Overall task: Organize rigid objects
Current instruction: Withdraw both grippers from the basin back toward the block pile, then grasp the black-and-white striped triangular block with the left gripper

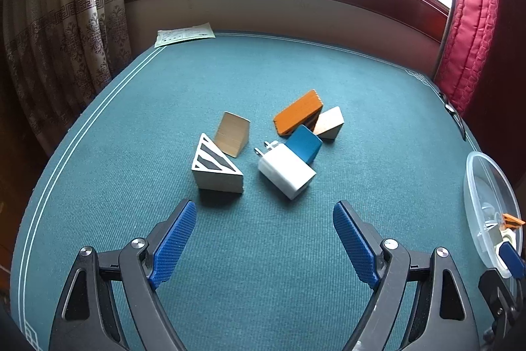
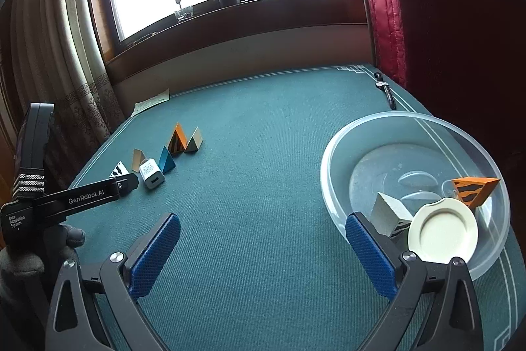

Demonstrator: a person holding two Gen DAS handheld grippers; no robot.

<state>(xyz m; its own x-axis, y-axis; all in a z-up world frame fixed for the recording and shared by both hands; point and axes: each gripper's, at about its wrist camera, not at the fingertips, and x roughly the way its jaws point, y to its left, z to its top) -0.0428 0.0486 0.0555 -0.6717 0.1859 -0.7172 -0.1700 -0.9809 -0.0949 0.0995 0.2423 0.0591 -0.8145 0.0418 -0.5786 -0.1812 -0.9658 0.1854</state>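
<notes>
From the left wrist, the left tongs (image 1: 264, 222) hang spread and empty over the green counter (image 1: 131, 120), just short of a loose cluster. Nearest is a striped wedge (image 1: 215, 166); behind it, touching or nearly so, leans a plain wood wedge (image 1: 231, 134). To the right lies a white charger (image 1: 286, 171), prongs pointing away, with a blue wedge (image 1: 304, 143) against it, then an orange block (image 1: 297, 115) and a pale wedge (image 1: 328, 122) packed close. All look stiff and light. The wedges' sloped faces would likely squirt out of a pinch, so the flat parallel ends are the better hold; the glossy charger probably grips best across its broad flat sides. The bowl (image 1: 473, 173) shows only as a sliver at the right edge.

From the right wrist, the right tongs (image 2: 263, 239) are likewise spread and empty, beside the clear bowl (image 2: 332, 153). Here its contents are plain: an orange striped wedge (image 2: 475, 191), a grey block (image 2: 389, 213) and a cream disc (image 2: 442, 229). The cluster sits well apart to the left, the left device partly covering the striped wedge (image 2: 119, 169). A watch (image 2: 386, 89) lies at the far corner.
</notes>
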